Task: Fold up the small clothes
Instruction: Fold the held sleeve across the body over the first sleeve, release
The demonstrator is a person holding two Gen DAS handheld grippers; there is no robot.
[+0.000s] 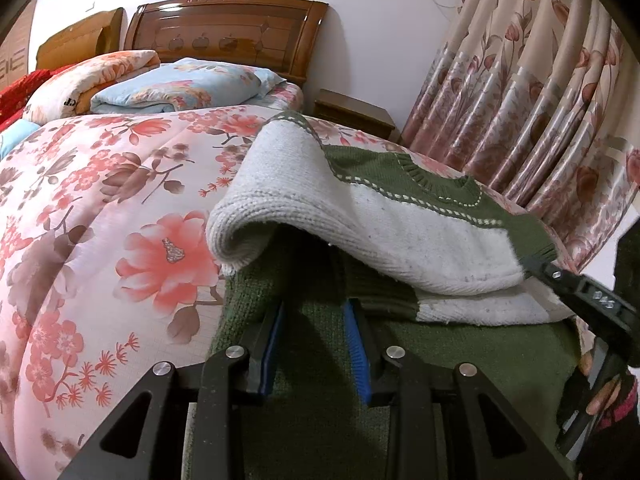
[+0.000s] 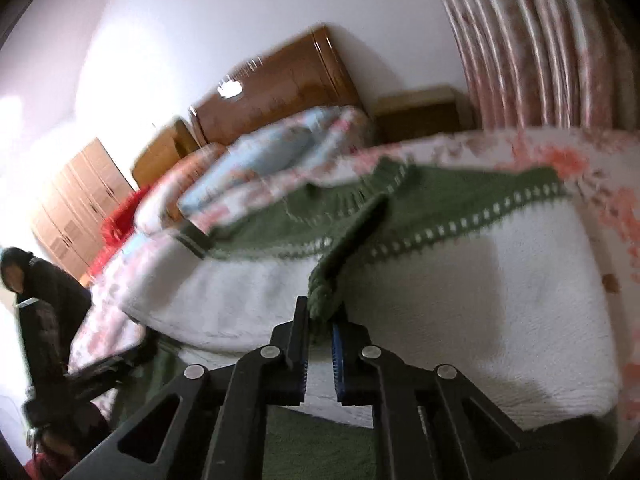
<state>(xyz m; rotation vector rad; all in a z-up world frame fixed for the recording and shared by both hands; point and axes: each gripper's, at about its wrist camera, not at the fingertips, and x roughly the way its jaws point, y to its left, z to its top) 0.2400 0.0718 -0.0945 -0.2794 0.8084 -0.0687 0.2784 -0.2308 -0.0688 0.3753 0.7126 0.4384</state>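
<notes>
A small knitted sweater [image 1: 400,224], green and white, lies on the floral quilt [image 1: 100,208], folded over itself. My left gripper [image 1: 316,312] is open, its blue pads over the green lower layer, tips under the raised white fold. My right gripper [image 2: 320,320] is shut on a green edge of the sweater [image 2: 332,276], above the white part [image 2: 460,300]; this view is blurred. The right gripper also shows in the left wrist view [image 1: 532,264] at the sweater's right edge. The left gripper shows blurred in the right wrist view [image 2: 132,356].
Folded quilts and pillows [image 1: 180,88] lie by the wooden headboard [image 1: 228,32]. A nightstand [image 1: 352,112] and floral curtains [image 1: 540,100] stand to the right. A person [image 2: 36,288] and a wardrobe [image 2: 76,208] are at the left in the right wrist view.
</notes>
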